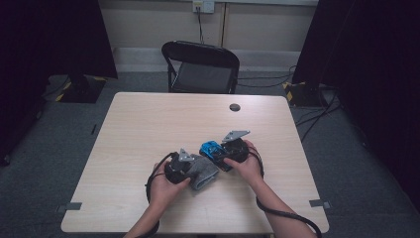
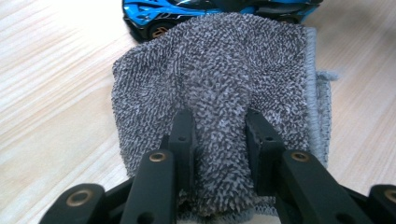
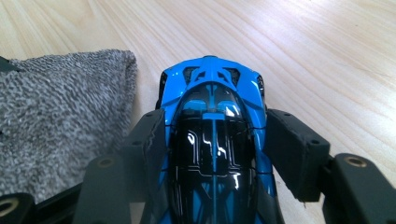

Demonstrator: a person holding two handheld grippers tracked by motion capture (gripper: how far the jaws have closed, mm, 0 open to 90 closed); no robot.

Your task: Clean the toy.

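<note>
A grey terry cloth point(image 1: 205, 174) lies crumpled on the wooden table point(image 1: 148, 124) near the front middle. My left gripper point(image 1: 196, 171) is shut on a bunched fold of the cloth point(image 2: 224, 65), with the fold squeezed between its jaws point(image 2: 218, 121). Just right of the cloth stands a blue and black toy car point(image 1: 210, 148). My right gripper point(image 1: 218, 152) straddles the car point(image 3: 212, 84), its jaws pressing on both flanks around the cabin point(image 3: 215, 126). The car's blue end point(image 2: 154, 14) touches the cloth's far edge, and the cloth point(image 3: 60, 102) lies beside the car.
A black folding chair point(image 1: 200, 67) stands behind the table's far edge. A small dark round cap point(image 1: 235, 107) sits in the tabletop at the far right. Cables trail on the floor at the right point(image 1: 317, 116). Black curtains flank both sides.
</note>
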